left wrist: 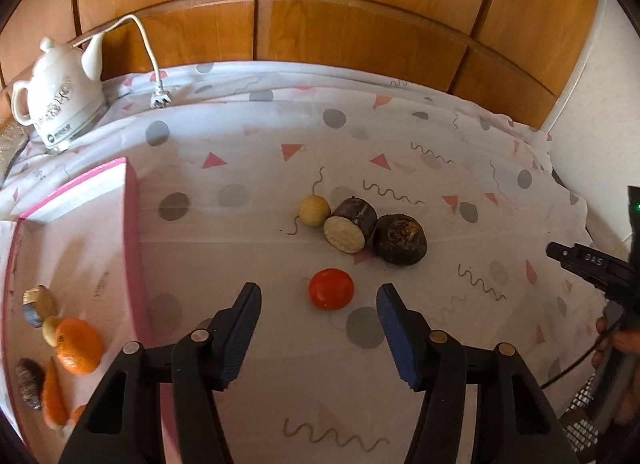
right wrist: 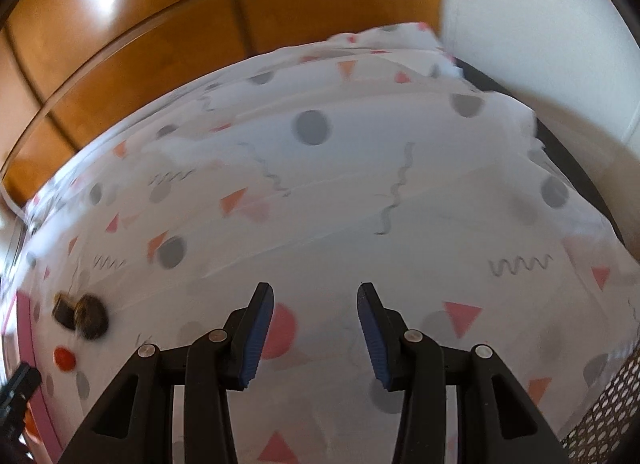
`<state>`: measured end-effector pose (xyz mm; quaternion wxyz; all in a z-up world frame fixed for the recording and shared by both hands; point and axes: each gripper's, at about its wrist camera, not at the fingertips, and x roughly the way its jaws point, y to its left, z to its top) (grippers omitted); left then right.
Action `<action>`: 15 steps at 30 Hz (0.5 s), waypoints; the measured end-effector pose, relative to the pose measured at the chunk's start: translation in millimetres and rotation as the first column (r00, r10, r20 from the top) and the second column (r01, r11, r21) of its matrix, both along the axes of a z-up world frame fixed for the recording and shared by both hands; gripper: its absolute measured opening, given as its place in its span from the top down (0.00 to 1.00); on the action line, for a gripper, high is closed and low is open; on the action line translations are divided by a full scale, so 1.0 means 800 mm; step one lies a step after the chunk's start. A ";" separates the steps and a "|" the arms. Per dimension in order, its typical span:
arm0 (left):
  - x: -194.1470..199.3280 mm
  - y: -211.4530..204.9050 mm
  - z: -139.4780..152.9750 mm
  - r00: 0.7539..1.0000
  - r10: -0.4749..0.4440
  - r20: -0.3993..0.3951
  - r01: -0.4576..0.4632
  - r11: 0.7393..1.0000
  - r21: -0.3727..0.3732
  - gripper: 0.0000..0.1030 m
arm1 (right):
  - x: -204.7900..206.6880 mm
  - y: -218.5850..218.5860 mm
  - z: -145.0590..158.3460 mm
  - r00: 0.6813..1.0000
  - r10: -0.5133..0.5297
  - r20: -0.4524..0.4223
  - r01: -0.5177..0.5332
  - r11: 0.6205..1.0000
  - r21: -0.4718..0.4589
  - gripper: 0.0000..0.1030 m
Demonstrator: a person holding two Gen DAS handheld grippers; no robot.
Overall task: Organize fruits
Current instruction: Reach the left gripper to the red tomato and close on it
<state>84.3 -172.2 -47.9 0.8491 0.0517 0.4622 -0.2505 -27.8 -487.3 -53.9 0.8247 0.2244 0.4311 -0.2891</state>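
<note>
I am viewing a glossy brown wooden panelled wall running behind the table, with bright daylight reflecting off its upper panels. A white cloth printed with grey dots, pink triangles and squiggles is covering the table. A plain white wall is standing at the right.

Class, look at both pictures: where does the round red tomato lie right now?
In the left wrist view the round red tomato lies on the patterned cloth, just ahead of the open left hand-held gripper and nearer than the dark halved fruit.
</note>
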 end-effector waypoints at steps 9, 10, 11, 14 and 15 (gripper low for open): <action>0.023 -0.023 -0.039 0.998 0.045 -0.031 -0.044 0.998 0.049 0.45 | -0.002 -0.009 -0.014 0.999 -0.042 -0.027 0.043 0.999 0.017 0.57; 0.024 -0.024 -0.042 0.998 0.052 -0.033 -0.050 0.997 0.052 0.46 | -0.002 -0.010 -0.016 0.999 -0.044 -0.031 0.045 0.999 0.015 0.57; 0.025 -0.024 -0.045 0.998 0.059 -0.035 -0.057 0.997 0.055 0.47 | -0.003 -0.010 -0.017 0.998 -0.051 -0.033 0.052 0.999 0.009 0.57; 0.027 -0.025 -0.047 0.998 0.066 -0.021 -0.065 0.997 0.048 0.47 | -0.012 -0.017 -0.012 0.995 -0.100 -0.010 0.100 0.995 -0.012 0.57; 0.027 -0.025 -0.048 0.997 0.070 -0.020 -0.069 0.997 0.045 0.47 | -0.017 -0.021 -0.008 0.992 -0.124 0.007 0.124 0.992 -0.018 0.57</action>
